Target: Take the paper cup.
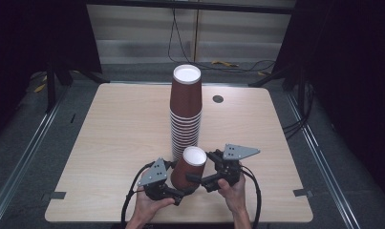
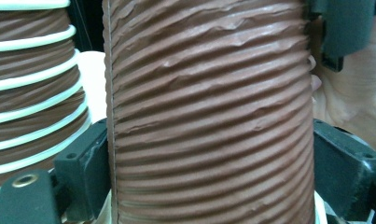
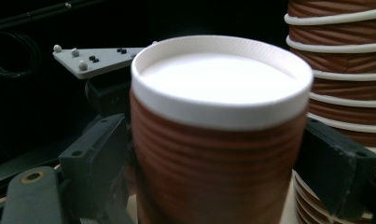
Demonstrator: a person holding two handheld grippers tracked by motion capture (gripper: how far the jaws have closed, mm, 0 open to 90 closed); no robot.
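Here, left gripper and right gripper both clamp one brown ribbed paper cup, upside down and tilted, near the table's front edge, just before one tall stack of nested cups, light wooden table, dark room around.

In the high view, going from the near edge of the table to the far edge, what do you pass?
The person's hands holding the left gripper and right gripper → the single brown cup between their jaws → the tall stack of cups → the small round grommet near the table's far edge.
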